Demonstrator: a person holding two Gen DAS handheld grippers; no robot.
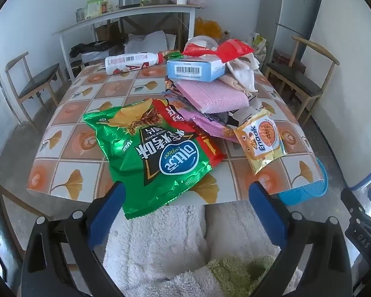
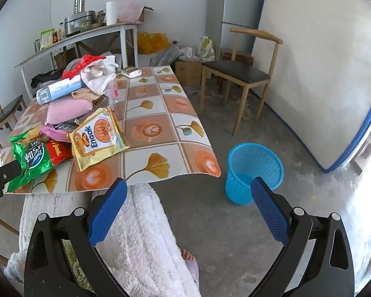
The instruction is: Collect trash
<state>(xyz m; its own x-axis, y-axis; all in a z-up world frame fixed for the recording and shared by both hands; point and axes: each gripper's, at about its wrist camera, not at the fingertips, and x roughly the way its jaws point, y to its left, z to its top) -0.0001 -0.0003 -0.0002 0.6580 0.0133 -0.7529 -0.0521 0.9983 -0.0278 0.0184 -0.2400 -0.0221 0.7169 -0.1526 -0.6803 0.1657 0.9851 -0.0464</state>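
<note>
Beside the blue basket [image 2: 254, 170], both grippers, left [image 1: 185, 210] and right [image 2: 190, 205], hang spread and empty; pinch the green chip bag [image 1: 148, 153] by its overhanging edge.

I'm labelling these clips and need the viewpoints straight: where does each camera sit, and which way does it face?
Left wrist: rides the left tool, at the table's near edge, facing across it at the green chip bag and trash pile; its open blue fingers and the person's white fleece lap show.
Right wrist: rides the right tool, facing the table corner and the blue basket on the floor; open fingers, lap and a foot show.
Shared: chip bag, Enaak packet, basket, table.
</note>
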